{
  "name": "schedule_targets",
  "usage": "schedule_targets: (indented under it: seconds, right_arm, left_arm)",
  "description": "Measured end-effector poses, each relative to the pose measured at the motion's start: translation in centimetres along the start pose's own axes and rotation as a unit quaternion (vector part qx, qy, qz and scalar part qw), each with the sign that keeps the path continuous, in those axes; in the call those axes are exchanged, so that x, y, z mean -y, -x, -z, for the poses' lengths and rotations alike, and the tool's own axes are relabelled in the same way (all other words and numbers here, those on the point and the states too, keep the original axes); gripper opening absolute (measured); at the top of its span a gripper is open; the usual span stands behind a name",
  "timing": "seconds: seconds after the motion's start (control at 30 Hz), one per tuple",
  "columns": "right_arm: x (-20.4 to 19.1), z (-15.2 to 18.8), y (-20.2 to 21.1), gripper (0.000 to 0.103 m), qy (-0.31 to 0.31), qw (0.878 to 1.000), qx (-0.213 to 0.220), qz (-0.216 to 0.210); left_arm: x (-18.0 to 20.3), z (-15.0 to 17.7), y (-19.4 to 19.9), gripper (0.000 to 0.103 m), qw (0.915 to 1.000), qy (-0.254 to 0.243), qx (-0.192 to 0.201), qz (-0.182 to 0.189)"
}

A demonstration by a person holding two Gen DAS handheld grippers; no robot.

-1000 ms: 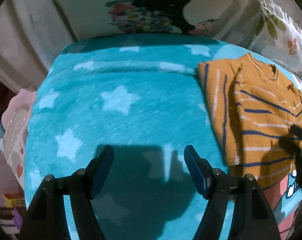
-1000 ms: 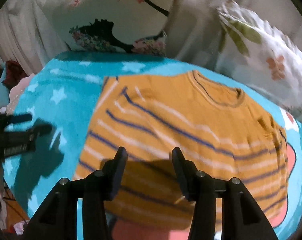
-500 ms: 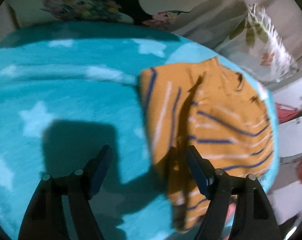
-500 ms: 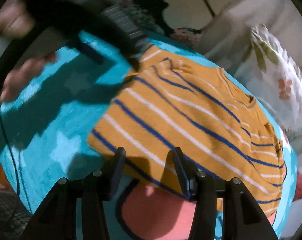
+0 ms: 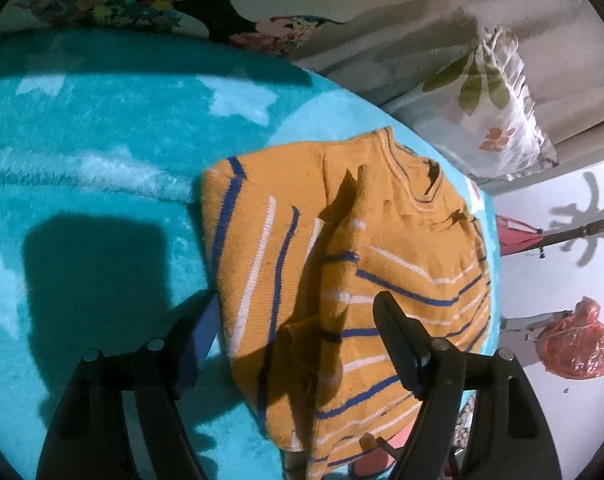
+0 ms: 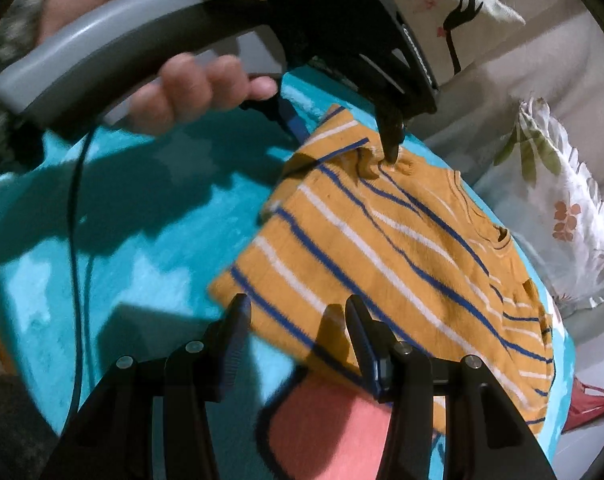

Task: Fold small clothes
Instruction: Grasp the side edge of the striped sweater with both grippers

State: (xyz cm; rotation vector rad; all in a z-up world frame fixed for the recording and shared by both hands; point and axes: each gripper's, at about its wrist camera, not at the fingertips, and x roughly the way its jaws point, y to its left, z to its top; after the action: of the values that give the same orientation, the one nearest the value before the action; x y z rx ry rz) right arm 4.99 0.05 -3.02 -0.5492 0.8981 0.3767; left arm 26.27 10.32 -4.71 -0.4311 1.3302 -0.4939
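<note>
A small orange sweater (image 5: 342, 280) with blue and white stripes lies on a teal star blanket (image 5: 101, 184); it also shows in the right wrist view (image 6: 382, 248). My left gripper (image 5: 297, 332) is open, its jaws straddling the sweater's left edge. In the right wrist view the left gripper (image 6: 342, 128) is over the sweater's far corner, one finger tip pressing into the knit. My right gripper (image 6: 297, 324) is open over the sweater's near corner, holding nothing.
Floral pillows (image 5: 494, 112) lie beyond the blanket at the back and right. A pink patch (image 6: 326, 420) of the blanket shows under the sweater's near edge. A red bag (image 5: 574, 348) lies on the floor at right. A cable (image 6: 75, 240) hangs from the left gripper.
My left gripper has swung right from bare blanket onto the sweater's left edge. My right gripper has shifted left to the sweater's near corner. Both stayed open.
</note>
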Motion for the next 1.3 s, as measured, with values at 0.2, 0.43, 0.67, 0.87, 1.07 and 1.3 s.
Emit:
schedule_targets:
  seconds: [0.2,0.43,0.67,0.87,1.07,1.3]
  right_arm:
    - [-1.4,1.6,-0.9,0.053,0.031,0.999,-0.005,0.022]
    - [-2.8,-0.7,-2.9,0.053,0.065,0.995,0.027,0.066]
    - [-3.6,-2.3,-4.2,0.034,0.067,0.995,0.035,0.062]
    - [-1.5,-2.7,-2.8,0.010,0.024,0.999,0.044,0.018]
    - [3.1,-1.7,1.0,0.010,-0.008,0.996,0.091,-0.005]
    - [12.5,2.8,6.3,0.009,-0.085,0.987,0.138,0.014]
  left_arm:
    - [-0.6,0.8,-0.4,0.079,0.9999,-0.006,-0.010,0.003]
    - [0.9,-1.0,-1.6,0.083,0.9996,-0.024,-0.014,-0.004]
    - [1.7,-1.9,-2.6,0.038,0.9987,-0.040,-0.015,-0.026]
    - [3.0,-1.5,-1.2,0.017,0.9983,-0.029,0.002,-0.050]
    - [8.5,-1.1,0.8,0.016,0.9959,-0.029,0.048,-0.071]
    - [19.9,-2.1,-0.8,0.016,0.9945,-0.063,0.069,-0.047]
